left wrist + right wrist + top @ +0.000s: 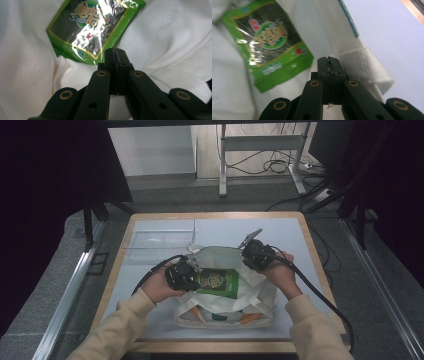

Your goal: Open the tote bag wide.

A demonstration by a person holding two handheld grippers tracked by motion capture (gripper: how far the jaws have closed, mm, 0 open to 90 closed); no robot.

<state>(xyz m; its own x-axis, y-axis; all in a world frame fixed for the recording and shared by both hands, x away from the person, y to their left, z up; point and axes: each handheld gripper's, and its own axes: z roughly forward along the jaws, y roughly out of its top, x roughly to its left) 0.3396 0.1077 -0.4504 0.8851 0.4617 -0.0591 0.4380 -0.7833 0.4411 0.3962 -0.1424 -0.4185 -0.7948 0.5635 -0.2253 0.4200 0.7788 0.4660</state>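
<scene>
1. Green packet (pixel 217 282): flat on top of the white tote bag (pixel 260 295), close to the bag's mouth, printed face up.
2. Probably light and thin. Glossy, crinkled film, so likely slippery under hard pads. Contents perhaps brittle, so not to be squeezed across the middle.
3. Best taken by a sealed edge or corner, where the film is flat and doubled; the corner nearest the bag's left side looks free.
4. Tote bag itself: soft, limp cloth, bound to sag and fold when lifted. Better held at the stitched rim or a handle strap than at loose fabric.
5. Left gripper (pixel 115 51): jaws pressed together, tips low over the bag's cloth just beside the packet's lower edge. Cannot tell whether any cloth is nipped.
6. Right gripper (pixel 328 60): jaws likewise closed, tips at the bag's folded rim, the packet just beside them. A thin thread visible in the seam between the jaws, nothing more certain.
7. Left hand (pixel 160 287) at the bag's left side, right hand (pixel 282 272) at the bag's right, both grippers turned inward toward the bag's mouth, forearms roughly level.
</scene>
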